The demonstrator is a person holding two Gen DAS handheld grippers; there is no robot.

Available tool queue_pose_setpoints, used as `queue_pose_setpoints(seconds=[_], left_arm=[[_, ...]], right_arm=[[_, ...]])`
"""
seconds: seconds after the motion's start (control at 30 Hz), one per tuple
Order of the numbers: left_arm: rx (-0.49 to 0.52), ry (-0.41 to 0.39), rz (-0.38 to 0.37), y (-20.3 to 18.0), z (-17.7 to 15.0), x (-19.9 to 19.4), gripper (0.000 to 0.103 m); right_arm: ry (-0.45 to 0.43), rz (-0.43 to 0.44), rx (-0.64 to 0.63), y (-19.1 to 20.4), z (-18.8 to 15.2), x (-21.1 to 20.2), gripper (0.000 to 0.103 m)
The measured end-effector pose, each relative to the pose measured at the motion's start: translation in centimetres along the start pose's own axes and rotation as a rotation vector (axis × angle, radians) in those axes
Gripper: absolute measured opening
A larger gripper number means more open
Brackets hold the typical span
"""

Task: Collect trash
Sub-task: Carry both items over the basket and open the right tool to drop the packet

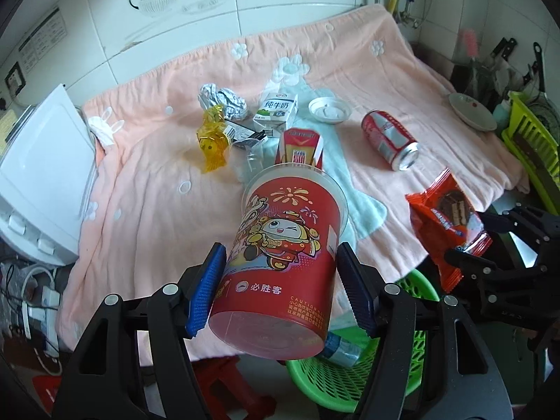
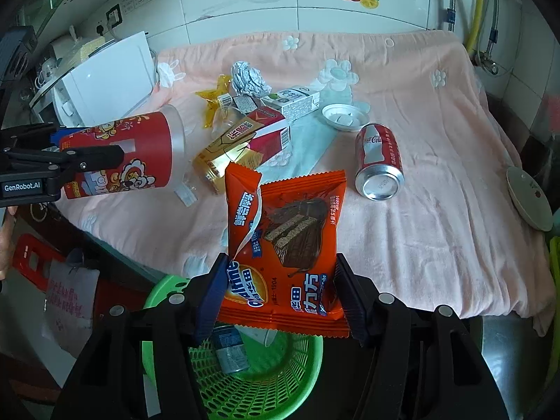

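My left gripper (image 1: 280,290) is shut on a red paper cup (image 1: 287,255) with a clear lid, held tilted above the table's front edge; the cup also shows in the right wrist view (image 2: 122,154). My right gripper (image 2: 280,297) is shut on an orange snack wrapper (image 2: 287,245), held above the green basket (image 2: 245,385); the wrapper also shows in the left wrist view (image 1: 448,224). The basket (image 1: 350,378) holds a small can (image 2: 229,351). On the pink cloth (image 1: 157,175) lie a cola can (image 1: 390,140), a milk carton (image 1: 276,110), crumpled foil (image 1: 220,99), a yellow wrapper (image 1: 211,143) and a red box (image 1: 299,147).
A white plastic lid (image 1: 329,110) lies on the cloth. A white appliance (image 1: 42,175) stands at the left. A plate (image 1: 472,110) and a green rack (image 1: 532,140) are at the right. A red stool (image 1: 227,385) is under the table's front edge.
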State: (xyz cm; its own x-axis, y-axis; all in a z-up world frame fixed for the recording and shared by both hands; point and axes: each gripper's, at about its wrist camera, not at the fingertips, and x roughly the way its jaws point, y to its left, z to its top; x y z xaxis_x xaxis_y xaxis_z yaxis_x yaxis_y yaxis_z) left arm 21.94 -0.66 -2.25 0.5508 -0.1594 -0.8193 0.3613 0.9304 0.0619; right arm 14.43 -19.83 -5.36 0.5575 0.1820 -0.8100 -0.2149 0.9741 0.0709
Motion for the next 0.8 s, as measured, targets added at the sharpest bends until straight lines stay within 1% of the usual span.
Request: queue_pose_setpoints(seconds=[0.07,0.17,0.37,0.57,0.8], left_arm=[[-0.011,-0.019,0.01,-0.4,-1.0,-1.2,0.064],[-0.032,-0.047,-0.001,-0.9,-2.8,-3.2,0.064],[-0.07,-0.093,0.001,-1.8,-6.1,-6.4,0.064],[-0.105,-0.111,0.003,-2.6,-9.2,-8.3,0.064],[-0.143,-0.136,-0.011,-2.8,-11.4,-9.7,0.064]], right_arm=[[-0.001,0.005,-0.007,0.3,-0.9,-0.8,0.058],[-0.006,0.009,-0.019,0.8,-2.0,-1.9,0.058],[-0.008,0.022,-0.04,2.2,-4.5,-3.7,0.058],[0.013,0.03,-0.063,3.7,-6.5,-4.2,0.058],[0.042,0.023,-0.094,5.1,-7.7,-3.8,0.059]])
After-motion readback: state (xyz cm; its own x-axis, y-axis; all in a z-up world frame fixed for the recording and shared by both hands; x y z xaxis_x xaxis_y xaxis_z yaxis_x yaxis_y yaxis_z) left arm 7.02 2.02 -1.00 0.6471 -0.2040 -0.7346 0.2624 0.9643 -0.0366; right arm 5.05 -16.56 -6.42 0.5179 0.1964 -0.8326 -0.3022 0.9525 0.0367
